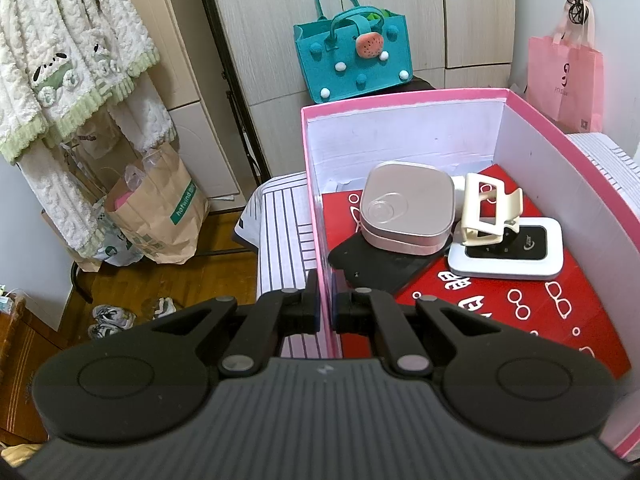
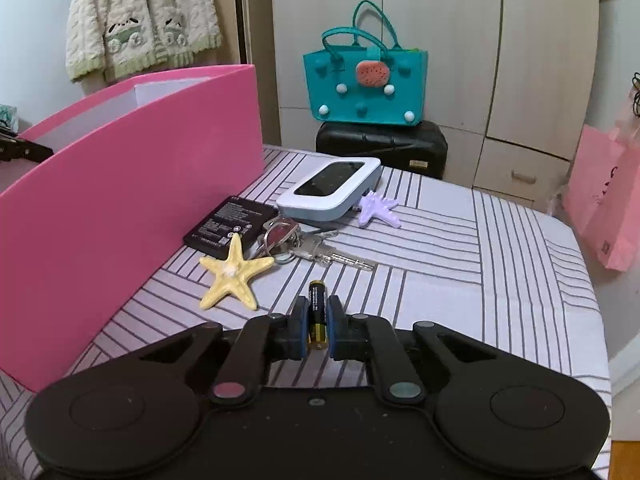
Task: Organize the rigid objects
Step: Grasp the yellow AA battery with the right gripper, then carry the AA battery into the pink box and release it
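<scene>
My left gripper is shut on the left wall of the pink box. Inside the box lie a pink square case, a cream hair claw, a white pocket router and a black flat device. My right gripper is shut on a black and gold battery just above the striped bed. On the bed lie a yellow starfish, a bunch of keys, a black battery pack, a white router and a purple starfish. The pink box stands at the left.
A teal felt bag sits on a black case behind the bed. A pink shopping bag hangs at the right. Paper bags and shoes are on the wooden floor at the left.
</scene>
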Motion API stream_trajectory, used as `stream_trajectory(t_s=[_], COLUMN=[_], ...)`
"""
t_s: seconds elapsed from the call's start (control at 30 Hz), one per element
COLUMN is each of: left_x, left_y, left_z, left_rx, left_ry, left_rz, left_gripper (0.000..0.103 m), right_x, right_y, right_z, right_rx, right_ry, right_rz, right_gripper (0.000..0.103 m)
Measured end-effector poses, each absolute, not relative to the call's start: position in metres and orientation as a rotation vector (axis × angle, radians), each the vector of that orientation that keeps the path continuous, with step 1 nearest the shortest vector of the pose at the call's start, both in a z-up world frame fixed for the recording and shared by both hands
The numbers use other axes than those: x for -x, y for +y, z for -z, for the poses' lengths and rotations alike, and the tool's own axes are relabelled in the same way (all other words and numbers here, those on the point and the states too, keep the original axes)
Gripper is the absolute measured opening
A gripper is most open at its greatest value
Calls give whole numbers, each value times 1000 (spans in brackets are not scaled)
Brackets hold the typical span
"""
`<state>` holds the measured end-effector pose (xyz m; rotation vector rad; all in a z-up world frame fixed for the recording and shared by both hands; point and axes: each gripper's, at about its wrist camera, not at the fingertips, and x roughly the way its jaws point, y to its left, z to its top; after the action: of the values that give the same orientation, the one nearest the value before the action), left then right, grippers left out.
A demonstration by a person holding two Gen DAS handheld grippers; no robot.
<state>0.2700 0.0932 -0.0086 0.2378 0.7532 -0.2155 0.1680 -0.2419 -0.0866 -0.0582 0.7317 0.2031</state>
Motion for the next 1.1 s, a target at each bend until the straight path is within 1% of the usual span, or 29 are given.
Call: stream_trajectory(t_s=[0.13, 0.17, 0.23, 0.33, 0.5, 0.7, 0.9, 1.1], left_x=[-270, -270, -270, -270, -269, -268, -268, -268], left_y=[91, 92, 92, 91, 91, 90, 90, 90], left_z=[8, 8, 8, 8, 7, 6, 6, 6], left_rx=[-235, -237, -241, -233, -234, -230, -227, -223], left_ry=[751, 751, 751, 751, 748, 748, 747, 747], left_rz=[214, 214, 212, 214, 214, 215, 215, 217], left_gripper=[4, 4, 4, 4, 4, 4, 4, 4], right_x=[-173, -174, -175, -173, -166, -161, -173, -197], right_y=[-242, -241, -240, -239, -238, -226, -186, -126], right_z=[86, 85, 84, 76, 51, 6, -37, -34], right_rx=[42, 50, 41, 22, 30, 30, 5, 27], right_ry=[754, 761, 774, 761, 694, 625, 609, 690], right_rz=[-193, -193, -189, -195, -173, -230, -447, -674], right_gripper=[13, 11, 11, 11, 11, 11, 11, 11])
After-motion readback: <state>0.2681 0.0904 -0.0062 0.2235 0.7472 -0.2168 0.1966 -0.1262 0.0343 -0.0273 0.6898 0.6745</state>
